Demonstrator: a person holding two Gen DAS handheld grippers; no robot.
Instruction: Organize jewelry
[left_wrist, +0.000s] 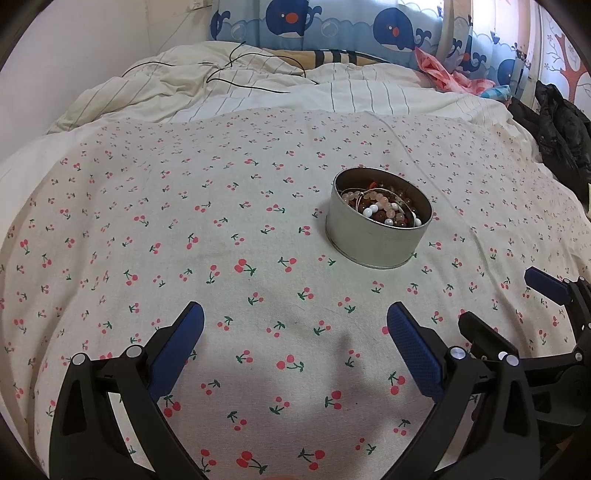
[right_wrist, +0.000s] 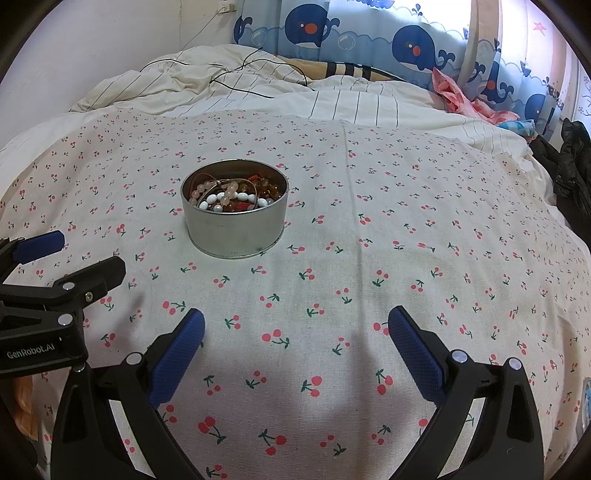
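jewelry (right_wrist: 232, 197) tangled in tin (right_wrist: 236, 236); pieces indistinct | left gripper (left_wrist: 295, 347), right gripper (right_wrist: 295, 347) spread, empty

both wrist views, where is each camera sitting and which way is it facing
Left wrist: on the left claw, looking forward over the cherry-print cloth at the round tin of beaded jewelry, ahead to its right; its open blue fingers frame the bottom, the right claw enters at the right edge.
Right wrist: on the right claw, same direction, tin ahead to its left; its own open fingers show, the left claw enters at the left edge.
Shared: tin, cloth, striped bedding, whale curtain.
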